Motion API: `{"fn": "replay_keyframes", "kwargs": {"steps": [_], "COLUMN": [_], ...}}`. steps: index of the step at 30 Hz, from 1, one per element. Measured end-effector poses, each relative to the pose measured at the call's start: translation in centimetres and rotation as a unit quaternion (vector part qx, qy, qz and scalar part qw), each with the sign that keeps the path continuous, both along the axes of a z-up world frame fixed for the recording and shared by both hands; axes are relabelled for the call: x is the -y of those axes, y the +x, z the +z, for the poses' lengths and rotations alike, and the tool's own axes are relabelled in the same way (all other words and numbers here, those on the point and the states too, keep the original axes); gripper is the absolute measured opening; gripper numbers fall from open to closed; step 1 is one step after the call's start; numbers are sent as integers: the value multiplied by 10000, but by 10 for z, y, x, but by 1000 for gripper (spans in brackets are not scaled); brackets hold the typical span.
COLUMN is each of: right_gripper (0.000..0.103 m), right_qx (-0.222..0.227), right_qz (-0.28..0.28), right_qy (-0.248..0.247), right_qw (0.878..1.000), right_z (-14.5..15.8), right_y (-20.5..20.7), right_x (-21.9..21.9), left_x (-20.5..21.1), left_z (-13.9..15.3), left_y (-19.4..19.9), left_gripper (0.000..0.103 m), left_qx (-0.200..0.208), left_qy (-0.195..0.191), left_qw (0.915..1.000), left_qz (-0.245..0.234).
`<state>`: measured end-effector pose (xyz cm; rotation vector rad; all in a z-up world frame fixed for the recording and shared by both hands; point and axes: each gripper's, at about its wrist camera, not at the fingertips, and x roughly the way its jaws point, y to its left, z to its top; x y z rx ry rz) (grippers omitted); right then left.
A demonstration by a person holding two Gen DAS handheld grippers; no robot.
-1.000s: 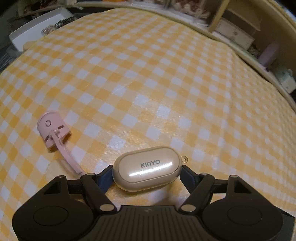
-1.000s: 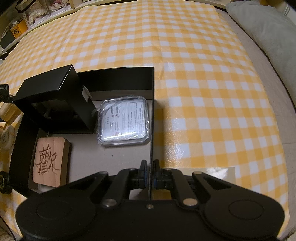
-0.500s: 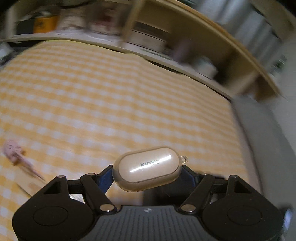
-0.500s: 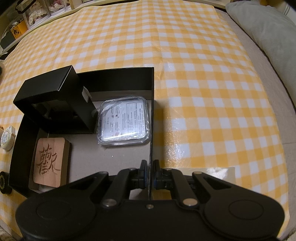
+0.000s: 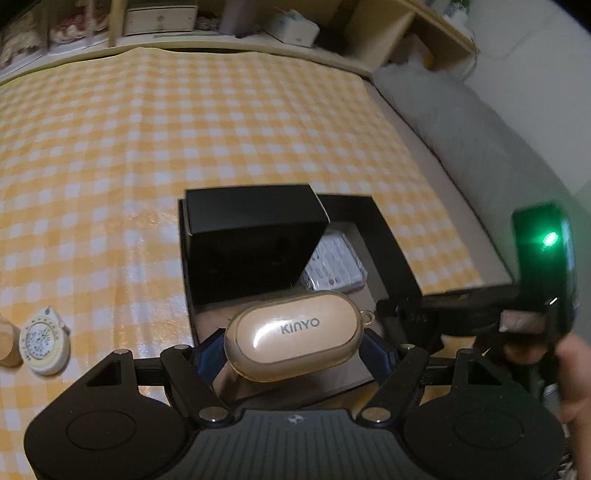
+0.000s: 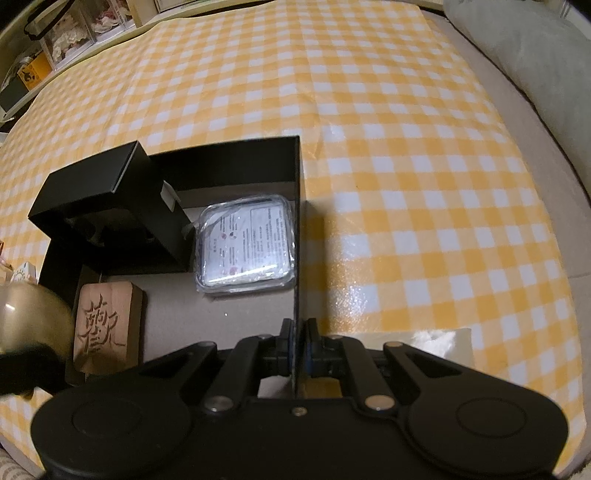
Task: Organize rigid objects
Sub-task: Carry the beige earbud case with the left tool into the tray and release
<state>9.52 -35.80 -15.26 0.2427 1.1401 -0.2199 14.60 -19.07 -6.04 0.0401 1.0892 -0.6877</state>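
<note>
My left gripper is shut on a beige KINYO earbud case and holds it above the near left part of the open black box. The case also shows at the left edge of the right wrist view. My right gripper is shut on the black box's right wall. Inside the box lie a smaller black box, a clear wrapped square pack and a carved wooden block.
A round white tape measure lies on the yellow checked cloth left of the box. A grey cushion lies at the right. Shelves with clutter run along the back. A pale card lies by the right gripper.
My left gripper lifted the earbud case off the cloth and swung right, from beside the pink eyelash curler to above the black box. My right gripper kept its hold on the box wall.
</note>
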Motion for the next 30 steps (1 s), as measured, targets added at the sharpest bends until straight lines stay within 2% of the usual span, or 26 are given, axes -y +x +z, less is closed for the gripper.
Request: {"fn": "replay_keyframes", "kwargs": {"steps": [9, 12, 16, 18, 22, 26, 30], "right_gripper": [5, 4, 4, 4, 4, 4, 4], "right_qx": [237, 335, 327, 330, 330, 326, 318], "right_qz": [-139, -275, -197, -261, -284, -275, -278], "right_qy": [-117, -134, -304, -223, -175, -182, -182], "right_qw": [9996, 9990, 9988, 9989, 9989, 9989, 9989], "right_z": [33, 49, 61, 62, 66, 64, 64], "right_y": [17, 29, 36, 37, 39, 37, 37], "right_x": [18, 24, 26, 26, 13, 15, 14], "left_x": [20, 27, 37, 43, 48, 42, 40], "left_z": [-14, -18, -22, -25, -35, -45, -43], "left_y": [-11, -7, -6, -6, -7, -1, 3], "left_gripper": [76, 76, 76, 76, 76, 77, 88], "left_qx": [-32, -113, -209, -255, -524, -990, -1110], "left_qy": [150, 27, -178, -260, -273, -448, -345], "left_qw": [9994, 9995, 9993, 9990, 9980, 9939, 9931], "left_qz": [-325, -305, -272, -266, -222, 171, 177]}}
